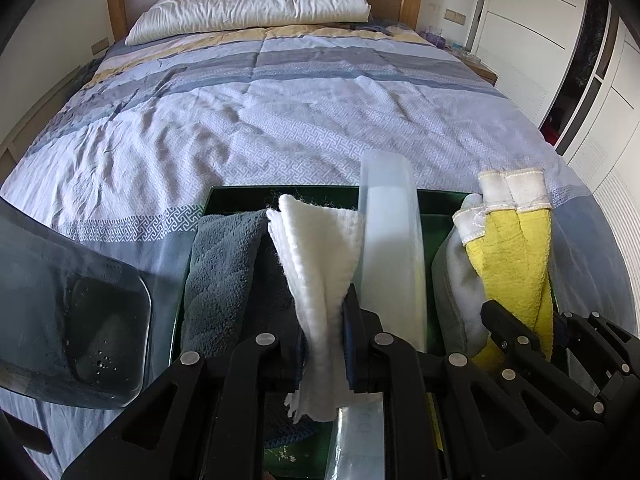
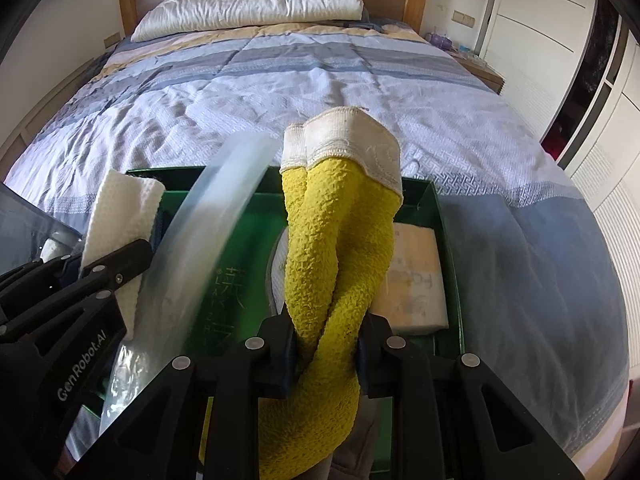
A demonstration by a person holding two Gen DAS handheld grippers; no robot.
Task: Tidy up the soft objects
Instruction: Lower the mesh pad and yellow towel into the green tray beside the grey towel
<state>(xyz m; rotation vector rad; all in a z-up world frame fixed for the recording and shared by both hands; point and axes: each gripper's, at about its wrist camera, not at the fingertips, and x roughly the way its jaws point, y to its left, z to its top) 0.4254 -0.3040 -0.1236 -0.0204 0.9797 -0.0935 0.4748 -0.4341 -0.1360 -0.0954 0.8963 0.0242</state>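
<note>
Both grippers hold cloths above a green box [image 2: 424,200] on the bed [image 1: 280,120].
The left gripper [image 1: 322,344] jaws pinch a white cloth [image 1: 316,264]; the right gripper [image 2: 326,356] jaws pinch a yellow towel [image 2: 340,248], likely poised for sorting. Only the left view shows a grey towel [image 1: 220,276] left of the jaws; only the right shows a packet [image 2: 416,280].

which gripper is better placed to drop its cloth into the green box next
Right, probably. The right gripper holds the yellow cloth over bare floor of the green box; the left gripper's white cloth hangs by the grey towel.
</note>
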